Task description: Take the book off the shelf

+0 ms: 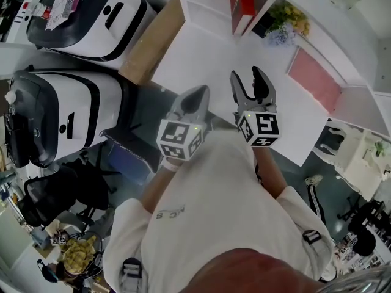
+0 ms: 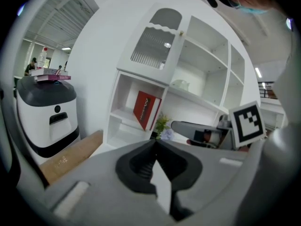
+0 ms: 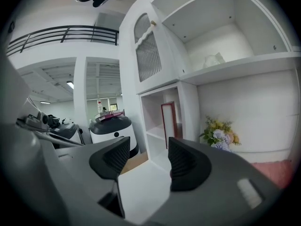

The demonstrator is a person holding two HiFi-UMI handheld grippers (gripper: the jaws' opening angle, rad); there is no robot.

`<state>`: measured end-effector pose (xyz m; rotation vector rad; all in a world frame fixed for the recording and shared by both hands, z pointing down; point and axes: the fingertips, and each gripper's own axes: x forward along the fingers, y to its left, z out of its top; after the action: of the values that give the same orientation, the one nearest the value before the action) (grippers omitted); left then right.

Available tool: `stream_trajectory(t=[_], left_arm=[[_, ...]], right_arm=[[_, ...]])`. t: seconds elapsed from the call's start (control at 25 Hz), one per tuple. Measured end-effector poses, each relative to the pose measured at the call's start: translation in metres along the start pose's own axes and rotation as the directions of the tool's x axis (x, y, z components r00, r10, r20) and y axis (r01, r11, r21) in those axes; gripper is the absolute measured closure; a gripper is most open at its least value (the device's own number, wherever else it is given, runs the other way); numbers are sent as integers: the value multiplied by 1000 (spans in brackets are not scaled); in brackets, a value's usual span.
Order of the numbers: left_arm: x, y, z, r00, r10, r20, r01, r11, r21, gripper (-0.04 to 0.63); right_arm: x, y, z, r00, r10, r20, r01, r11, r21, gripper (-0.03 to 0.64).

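Observation:
A red book (image 1: 240, 5) leans upright in the lower compartment of the white shelf unit (image 1: 201, 8). It also shows in the left gripper view (image 2: 146, 109) and, edge-on, in the right gripper view (image 3: 168, 119). Both grippers hover over the white table (image 1: 201, 60), well short of the shelf. My left gripper (image 1: 197, 95) (image 2: 155, 142) is shut, its tips meeting with nothing between them. My right gripper (image 1: 247, 77) (image 3: 148, 150) is open and empty, pointing toward the shelf compartment with the book.
A small bunch of yellow and blue flowers (image 1: 286, 20) stands right of the book. A pink mat (image 1: 314, 78) lies at the table's right. Two white and black machines (image 1: 91, 17) (image 1: 55, 115) stand left. A wooden board (image 1: 153, 41) lines the table's left edge.

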<state>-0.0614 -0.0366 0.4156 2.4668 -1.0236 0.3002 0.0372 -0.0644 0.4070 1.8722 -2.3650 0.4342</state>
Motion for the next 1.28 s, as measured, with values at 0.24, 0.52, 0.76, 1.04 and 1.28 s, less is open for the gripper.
stream_trajectory(t=[0.24,0.52,0.76,1.04,1.28], left_arm=[[11,5,5,999,38,13,-38,999,-3,595],[25,4,19,997,68,35,-69,998,9,595],[35,3,23,994,103,38,-103,995,10,595],[38,3,22,989,142,36,-142,990,5,595],[42,4,22,986,164,39,-164,986,2,595]], right_arm=[[18,-7,12,999,28,28,-27,999,-24,353],[41,-27,25,998,37,43,-36,999,-23,351],[63,-43,34,998,38,57,-36,999,-28,339],[83,-60,40,997,30,73,-29,999,-16,324],[107,-75,29,999,13,34,-11,999,-36,310]])
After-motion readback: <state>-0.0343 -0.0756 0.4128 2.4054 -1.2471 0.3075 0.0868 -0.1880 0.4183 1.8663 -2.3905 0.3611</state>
